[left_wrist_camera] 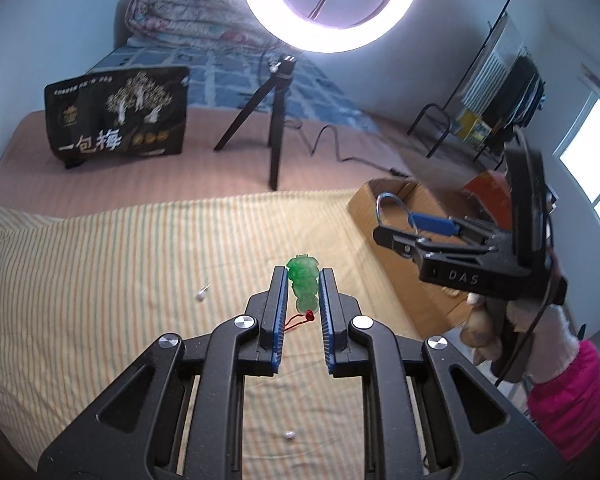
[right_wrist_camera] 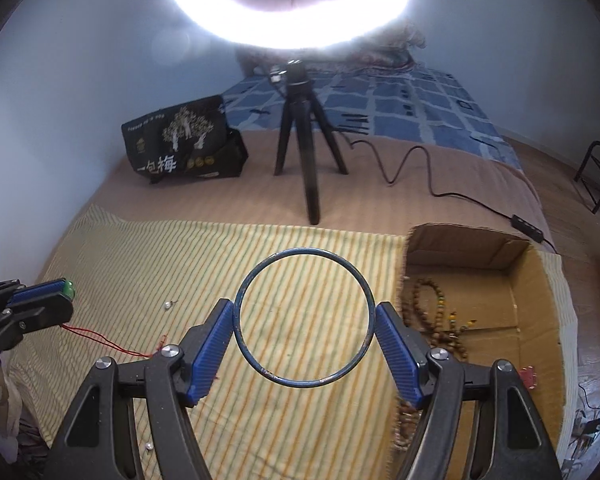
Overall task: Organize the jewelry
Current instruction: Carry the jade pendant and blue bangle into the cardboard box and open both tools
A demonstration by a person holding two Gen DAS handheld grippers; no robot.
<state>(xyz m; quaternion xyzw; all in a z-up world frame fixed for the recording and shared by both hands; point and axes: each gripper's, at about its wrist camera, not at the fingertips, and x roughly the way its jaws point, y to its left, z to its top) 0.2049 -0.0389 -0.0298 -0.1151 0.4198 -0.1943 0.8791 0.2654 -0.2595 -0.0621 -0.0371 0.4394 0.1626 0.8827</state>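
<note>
On the bed, a yellow and green striped cloth (right_wrist_camera: 148,264) lies flat over a brown blanket (right_wrist_camera: 380,208), and I work above it. My left gripper (left_wrist_camera: 303,280) has its blue fingers pressed on a green carved stone pendant (left_wrist_camera: 303,282), held up above the cloth. A thin red cord (right_wrist_camera: 100,338) hangs from the pendant down onto the stripes. My right gripper (right_wrist_camera: 304,322) has its fingers clamped on the two sides of a thin blue metal bangle (right_wrist_camera: 304,251), and I can see the stripes through the ring. Just beside the cloth, on my right, sits an open brown cardboard box (right_wrist_camera: 540,300). A string of brown wooden beads (right_wrist_camera: 432,312) lies inside the box by its near wall. A few tiny white pearl beads (left_wrist_camera: 201,294) lie apart on the cloth. Farther back on the blanket stands a small black tripod (right_wrist_camera: 312,168) with a bright round ring light (right_wrist_camera: 296,12) on top, and a black cable (right_wrist_camera: 412,168) curls away from it. A black bag with white writing (right_wrist_camera: 180,148) stands near the pale blue wall (right_wrist_camera: 80,80). Behind them is a blue checked sheet (right_wrist_camera: 420,116) and a rolled flowery quilt (left_wrist_camera: 188,12). A bright window (left_wrist_camera: 592,160) shows on the far right of the left camera view.
</note>
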